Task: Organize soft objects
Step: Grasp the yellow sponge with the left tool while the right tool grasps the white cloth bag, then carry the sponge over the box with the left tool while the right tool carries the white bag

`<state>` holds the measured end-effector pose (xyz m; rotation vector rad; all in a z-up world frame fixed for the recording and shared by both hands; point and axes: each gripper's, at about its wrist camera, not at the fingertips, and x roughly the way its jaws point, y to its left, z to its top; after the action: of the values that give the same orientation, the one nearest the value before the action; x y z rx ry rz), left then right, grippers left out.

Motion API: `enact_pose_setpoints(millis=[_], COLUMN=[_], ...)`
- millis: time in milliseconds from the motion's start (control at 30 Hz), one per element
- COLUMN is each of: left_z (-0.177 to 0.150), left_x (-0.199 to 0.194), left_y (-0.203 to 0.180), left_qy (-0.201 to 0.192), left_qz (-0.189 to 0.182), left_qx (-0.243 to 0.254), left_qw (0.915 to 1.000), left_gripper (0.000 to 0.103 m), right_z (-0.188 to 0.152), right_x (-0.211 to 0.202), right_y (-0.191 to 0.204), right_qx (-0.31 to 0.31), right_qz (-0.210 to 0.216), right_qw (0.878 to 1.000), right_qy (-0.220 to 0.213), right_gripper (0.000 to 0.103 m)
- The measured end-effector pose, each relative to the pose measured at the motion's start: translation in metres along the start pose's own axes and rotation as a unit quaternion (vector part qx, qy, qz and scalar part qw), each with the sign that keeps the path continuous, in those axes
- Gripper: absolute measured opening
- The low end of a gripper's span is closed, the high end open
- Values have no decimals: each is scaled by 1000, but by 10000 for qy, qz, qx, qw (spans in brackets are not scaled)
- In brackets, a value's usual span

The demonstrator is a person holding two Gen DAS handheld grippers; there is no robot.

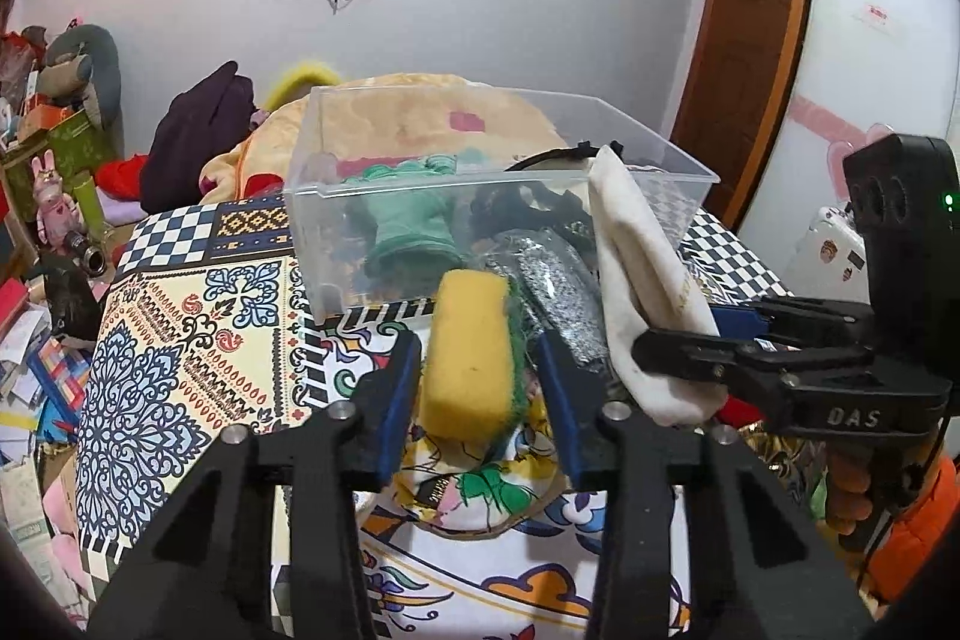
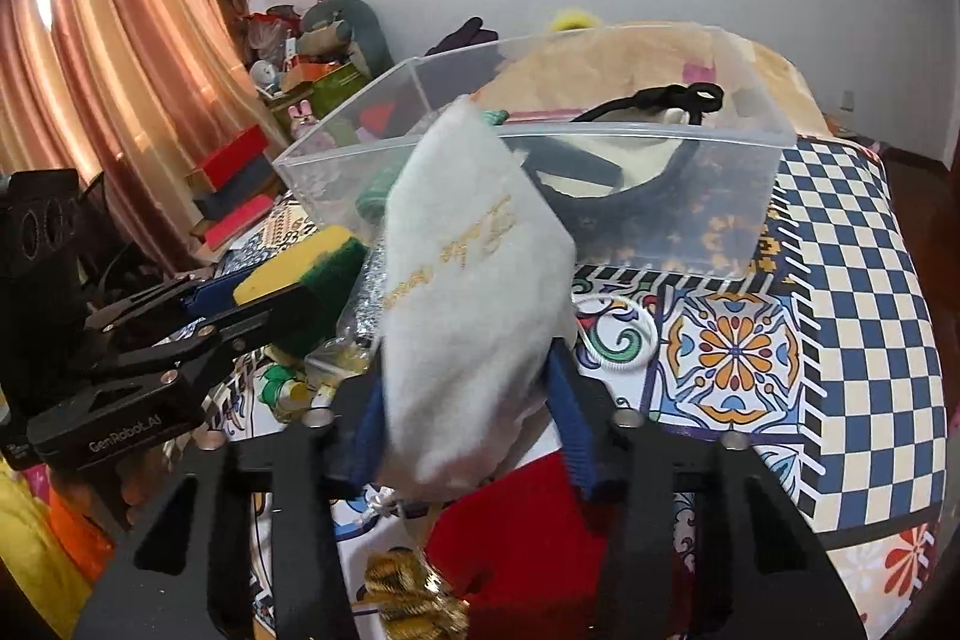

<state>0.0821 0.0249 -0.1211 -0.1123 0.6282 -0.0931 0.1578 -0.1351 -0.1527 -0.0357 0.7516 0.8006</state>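
Sponge [image 1: 471, 352] between left claw [image 1: 477, 388] pads

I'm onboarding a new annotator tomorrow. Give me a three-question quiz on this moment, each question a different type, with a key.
1. True or false: the left gripper holds the yellow-and-green sponge.
2. Multiple choice: the right gripper holds A) a green glove, B) a white cloth pouch with gold lettering, C) a red cloth.
3. Fill in: the green glove and black strap lie inside the clear plastic ____.

Key: 1 true; 2 B; 3 bin.
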Motion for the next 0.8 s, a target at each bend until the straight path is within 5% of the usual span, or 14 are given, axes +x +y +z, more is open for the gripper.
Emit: enact_pose_setpoints(millis=[167,800], left_z=[-1,51], left_x=[-4,-48], left_y=[-3,-2], left_qy=[-51,-762], left_qz=[-21,91], left_qx=[61,156], left_qw=[10000,9969], left_gripper=[30,30], right_z=[3,44], right_x=[-8,-71], right_y=[0,9], right_qx=[-41,-313], right_qz=[-64,-378], right_qw=[9998,9913], right_qy=[-191,-1219], right_gripper=[25,24])
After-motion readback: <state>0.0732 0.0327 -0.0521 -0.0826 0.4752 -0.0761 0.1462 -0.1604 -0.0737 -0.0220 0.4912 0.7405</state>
